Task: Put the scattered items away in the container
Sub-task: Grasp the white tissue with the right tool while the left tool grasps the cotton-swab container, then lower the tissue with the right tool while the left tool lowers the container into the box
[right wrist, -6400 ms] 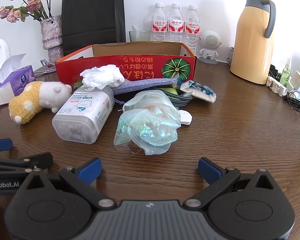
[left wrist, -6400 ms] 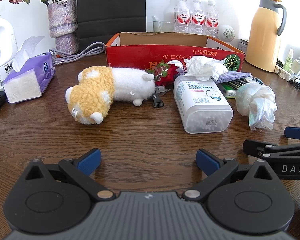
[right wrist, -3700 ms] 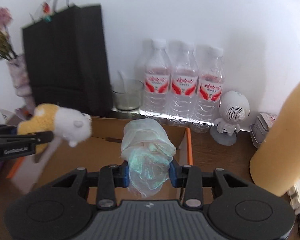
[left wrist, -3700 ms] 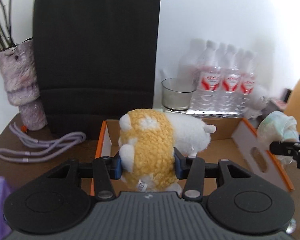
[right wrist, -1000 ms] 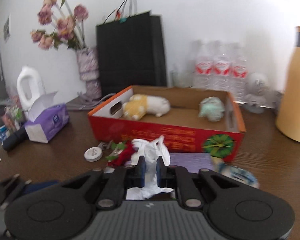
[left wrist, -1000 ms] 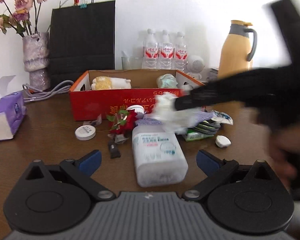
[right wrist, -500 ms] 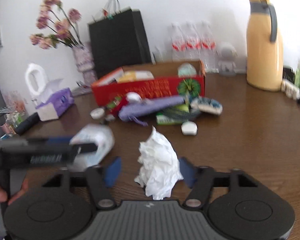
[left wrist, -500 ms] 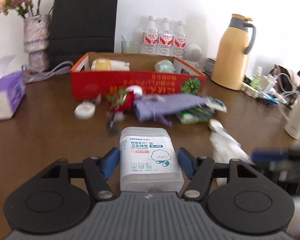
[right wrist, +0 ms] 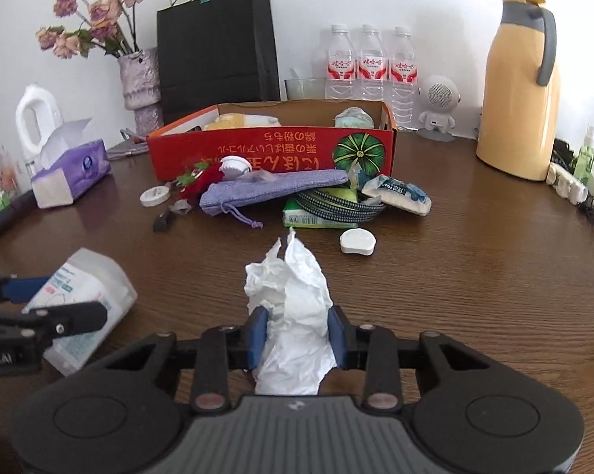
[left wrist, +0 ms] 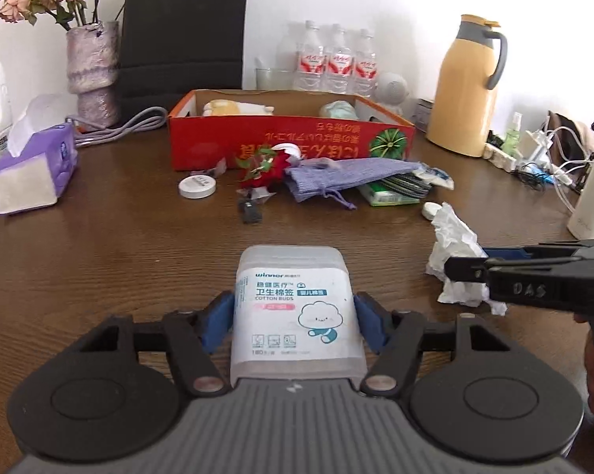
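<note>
Dark wooden worktop (left wrist: 99, 256): in the left wrist view, left claw (left wrist: 295, 318) grips the cotton-bud box (left wrist: 295, 308); red container (left wrist: 289, 146) at twelve o'clock. Right wrist view: right claw (right wrist: 295, 333) has just been closing on crumpled tissue (right wrist: 291, 296), so both seem ready to carry.

Bright daylight fills the room, and the white wall (left wrist: 395, 8) behind is washed out pale. The brown table (right wrist: 474, 276) shows a soft sheen. Both views are sharp in the middle, while the edges bow and the corners go dark.
</note>
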`<action>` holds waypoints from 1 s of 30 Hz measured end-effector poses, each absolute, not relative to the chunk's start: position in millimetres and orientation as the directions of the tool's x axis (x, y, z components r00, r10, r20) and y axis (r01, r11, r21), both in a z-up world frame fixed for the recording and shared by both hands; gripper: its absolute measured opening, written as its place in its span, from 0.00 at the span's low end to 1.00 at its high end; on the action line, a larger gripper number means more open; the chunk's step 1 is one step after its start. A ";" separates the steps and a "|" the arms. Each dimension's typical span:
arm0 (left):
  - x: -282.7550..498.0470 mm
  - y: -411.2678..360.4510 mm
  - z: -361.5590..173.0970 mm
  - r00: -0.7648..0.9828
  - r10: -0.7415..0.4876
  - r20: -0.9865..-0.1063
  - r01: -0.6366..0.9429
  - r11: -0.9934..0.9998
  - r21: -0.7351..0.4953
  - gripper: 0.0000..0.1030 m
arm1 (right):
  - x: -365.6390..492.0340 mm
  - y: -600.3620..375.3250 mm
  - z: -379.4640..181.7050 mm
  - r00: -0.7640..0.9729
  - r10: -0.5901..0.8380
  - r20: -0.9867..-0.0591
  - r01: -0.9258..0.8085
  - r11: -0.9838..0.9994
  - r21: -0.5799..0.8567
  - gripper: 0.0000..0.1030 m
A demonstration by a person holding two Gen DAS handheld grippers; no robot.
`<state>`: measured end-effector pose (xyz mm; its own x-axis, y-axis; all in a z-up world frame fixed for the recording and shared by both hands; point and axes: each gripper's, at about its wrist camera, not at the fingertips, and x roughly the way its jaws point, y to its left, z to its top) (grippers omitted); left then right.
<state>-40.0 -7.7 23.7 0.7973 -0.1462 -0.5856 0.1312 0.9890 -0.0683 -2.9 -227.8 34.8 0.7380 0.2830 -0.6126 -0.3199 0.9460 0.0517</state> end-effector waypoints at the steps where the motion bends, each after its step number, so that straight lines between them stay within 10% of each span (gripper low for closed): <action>1: -41.9 -8.4 23.4 0.799 -0.147 -0.583 0.132 0.989 -0.067 0.65 | -5.3 -225.4 33.3 0.743 0.271 -0.613 -0.317 0.948 0.034 0.26; 17: 46.7 7.0 123.9 0.898 -0.238 -0.369 0.199 0.970 -0.141 0.65 | 40.7 -226.1 139.3 0.848 0.340 -0.406 -0.348 0.936 0.056 0.19; 30: 350.8 -10.9 91.5 0.680 -0.184 -0.710 0.060 0.979 -0.197 0.65 | 327.8 -184.2 140.9 0.640 0.416 -0.646 -0.265 0.909 0.323 0.20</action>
<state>350.8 -10.9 91.5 0.6799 -0.1841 -0.7098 0.0599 0.9787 -0.1965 327.8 -184.2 140.9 0.6402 0.4162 -0.6457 -0.2653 0.9086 0.3225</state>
